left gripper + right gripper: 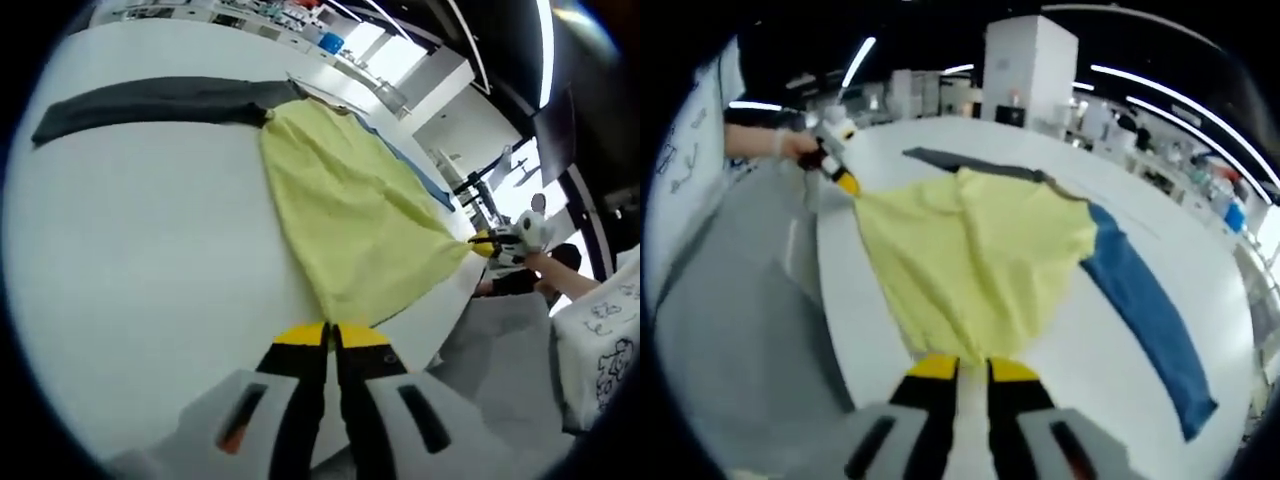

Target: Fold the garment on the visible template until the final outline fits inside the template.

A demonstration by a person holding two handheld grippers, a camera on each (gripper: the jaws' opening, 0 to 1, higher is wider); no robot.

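Note:
A yellow garment [350, 220] lies spread on the white table [150, 250], pulled taut between two corners near the table's edge. My left gripper [330, 338] is shut on one corner, its yellow tips pressed together. My right gripper [487, 243] pinches the other corner at the far right. In the right gripper view the garment [970, 260] fans away from my right gripper [973, 370], which is shut on its hem, and the left gripper [848, 183] holds the far corner at upper left.
A dark grey strip [160, 100] and a blue strip [1140, 300] lie flat on the table beyond the garment. The table edge and grey floor [740, 300] run just behind both grippers. A person's hand [560, 275] holds the right gripper. Benches stand in the background.

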